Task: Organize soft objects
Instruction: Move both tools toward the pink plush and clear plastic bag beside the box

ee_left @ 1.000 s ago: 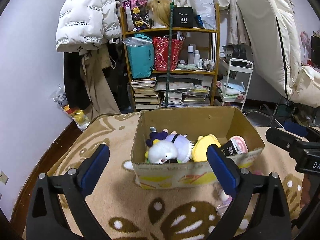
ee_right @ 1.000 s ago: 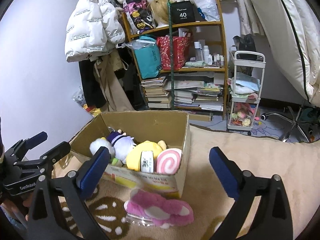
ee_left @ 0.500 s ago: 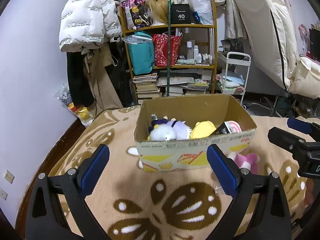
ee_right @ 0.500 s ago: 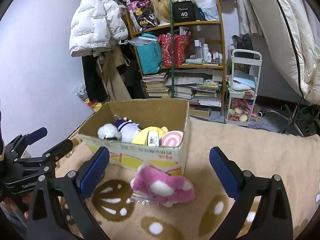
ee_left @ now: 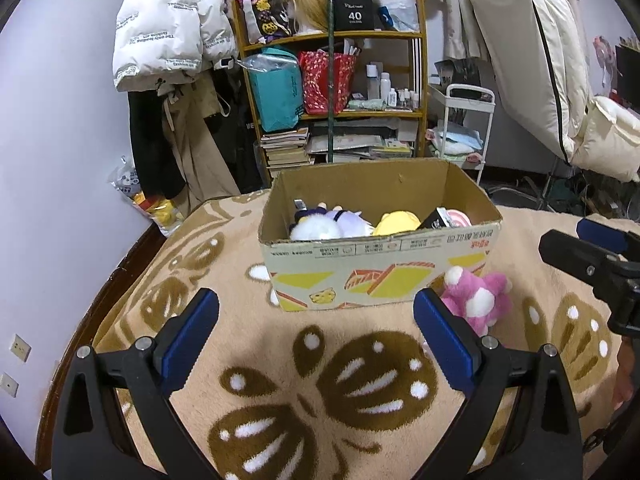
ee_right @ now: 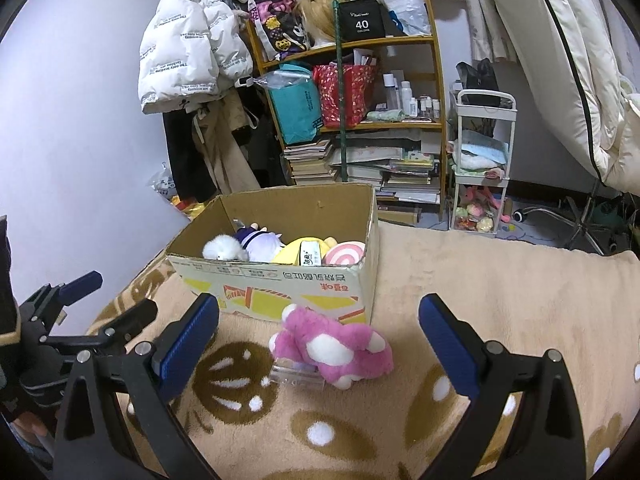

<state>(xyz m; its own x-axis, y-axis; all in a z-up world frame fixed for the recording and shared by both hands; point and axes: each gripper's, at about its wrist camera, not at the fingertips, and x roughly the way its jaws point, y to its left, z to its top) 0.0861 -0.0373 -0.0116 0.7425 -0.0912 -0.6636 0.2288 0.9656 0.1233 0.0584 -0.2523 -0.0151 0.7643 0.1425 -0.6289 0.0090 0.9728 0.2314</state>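
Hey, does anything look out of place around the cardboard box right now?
Yes. One pink plush lies on the blanket outside the box, by its front corner, partly on a clear plastic piece, while the other plush toys are inside. Both grippers are open and empty.

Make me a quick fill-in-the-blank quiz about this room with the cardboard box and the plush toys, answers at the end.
1. The pink plush toy lies on the blanket, ____ the cardboard box.
2. The jaws of the right hand-held gripper are ____.
3. The round white plush sits ____ the cardboard box.
4. The left hand-held gripper holds ____.

Missing words: outside; open; inside; nothing
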